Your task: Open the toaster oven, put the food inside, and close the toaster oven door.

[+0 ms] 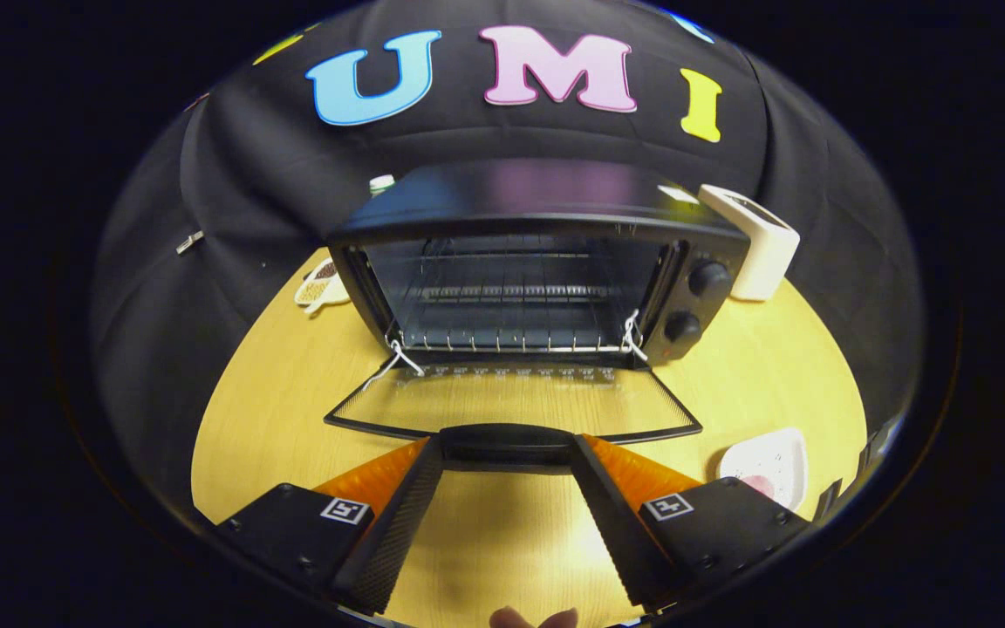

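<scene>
The gripper point(507, 458) is spread wide, its 2 fingers flanking the handle point(507, 445) of the lowered door point(511, 406) without clearly pressing it. The toaster oven point(537, 270) gapes open beyond. The food plate point(769, 462) sits right; swinging there could clip the door.

The hand-held gripper point(507, 449) has dark screw-fastened blocks, each bearing a square black-and-white marker, and ridged inner finger faces.

Gripper view faces open toaster oven point(537, 279), near
</scene>
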